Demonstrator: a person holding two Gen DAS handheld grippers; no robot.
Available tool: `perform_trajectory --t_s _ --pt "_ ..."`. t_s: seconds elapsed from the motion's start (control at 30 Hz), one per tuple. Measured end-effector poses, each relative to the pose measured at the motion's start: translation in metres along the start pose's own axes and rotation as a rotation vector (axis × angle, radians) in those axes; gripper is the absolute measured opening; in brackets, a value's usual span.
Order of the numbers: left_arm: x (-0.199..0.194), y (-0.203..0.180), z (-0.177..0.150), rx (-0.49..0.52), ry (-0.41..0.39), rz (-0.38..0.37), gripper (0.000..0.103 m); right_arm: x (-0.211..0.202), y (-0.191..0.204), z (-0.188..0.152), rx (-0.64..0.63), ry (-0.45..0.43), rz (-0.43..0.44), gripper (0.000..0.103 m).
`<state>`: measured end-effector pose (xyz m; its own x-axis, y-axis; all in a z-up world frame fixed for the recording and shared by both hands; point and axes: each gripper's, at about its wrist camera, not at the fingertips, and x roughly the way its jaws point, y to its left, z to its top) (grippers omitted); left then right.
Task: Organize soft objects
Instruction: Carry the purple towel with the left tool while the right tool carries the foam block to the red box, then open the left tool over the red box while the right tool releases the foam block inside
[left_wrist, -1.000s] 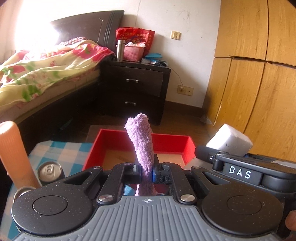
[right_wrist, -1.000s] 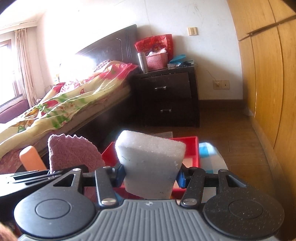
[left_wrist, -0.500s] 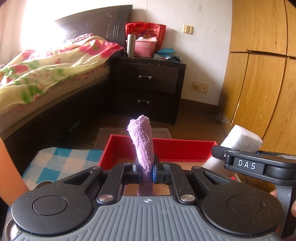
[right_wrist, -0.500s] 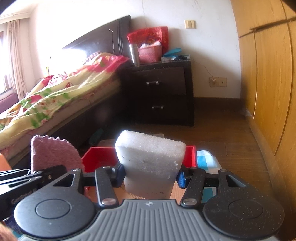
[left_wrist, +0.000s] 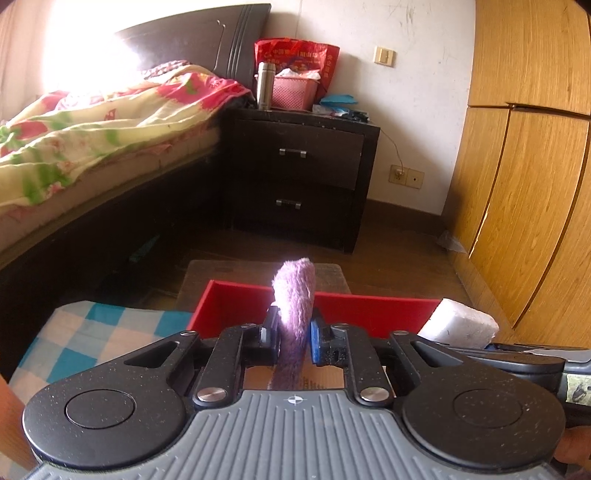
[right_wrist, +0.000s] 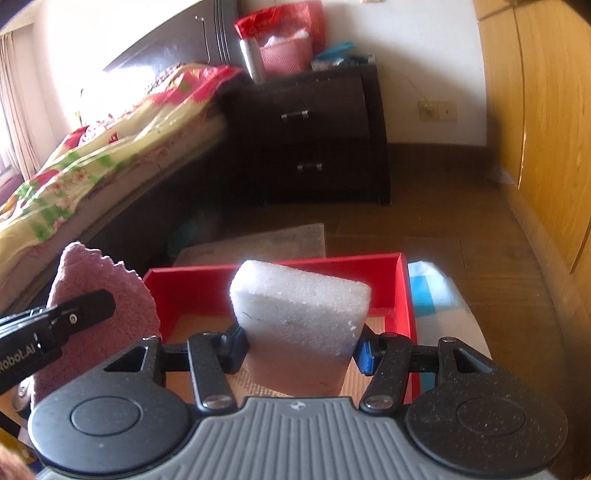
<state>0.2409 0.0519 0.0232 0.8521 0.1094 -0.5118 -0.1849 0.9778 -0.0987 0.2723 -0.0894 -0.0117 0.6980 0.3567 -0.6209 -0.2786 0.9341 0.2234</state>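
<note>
Far left: bed (left_wrist: 92, 122) with floral quilt, dark nightstand (left_wrist: 299, 177) beside it carrying a steel flask (left_wrist: 265, 85) and pink basket (left_wrist: 293, 92). Blue-check cloth (left_wrist: 99, 332) covers the work surface, red box (left_wrist: 236, 306) sits on it. Left gripper (left_wrist: 293, 338) is above the box's near edge, jaws opening, purple towel (left_wrist: 294, 299) between them standing upright; pads look to be touching it on both sides. Right of that, right gripper (right_wrist: 301, 345) is over the box interior, jaws also opening, white foam block (right_wrist: 301, 310) wedged between them, pads pressing its sides. Cardboard floor of the box shows under both. Wooden wardrobe (left_wrist: 528, 166) at far right.
</note>
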Motion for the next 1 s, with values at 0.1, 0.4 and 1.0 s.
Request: perform_trajectory --t_s 0.1,0.4,1.0 --pt "0.003 -0.002 -0.001 0.005 0.003 0.0 0.04 0.004 -0.003 0.001 0.024 0.011 -0.001 0.045" --pt "-0.014 0.0 0.004 0.003 -0.015 0.02 0.053 -0.012 -0.003 0.007 0.03 -0.026 -0.008 0.055" --pt "-0.075 0.006 -0.027 0.053 0.055 0.017 0.064 -0.076 -0.004 -0.022 -0.017 0.013 -0.017 0.056"
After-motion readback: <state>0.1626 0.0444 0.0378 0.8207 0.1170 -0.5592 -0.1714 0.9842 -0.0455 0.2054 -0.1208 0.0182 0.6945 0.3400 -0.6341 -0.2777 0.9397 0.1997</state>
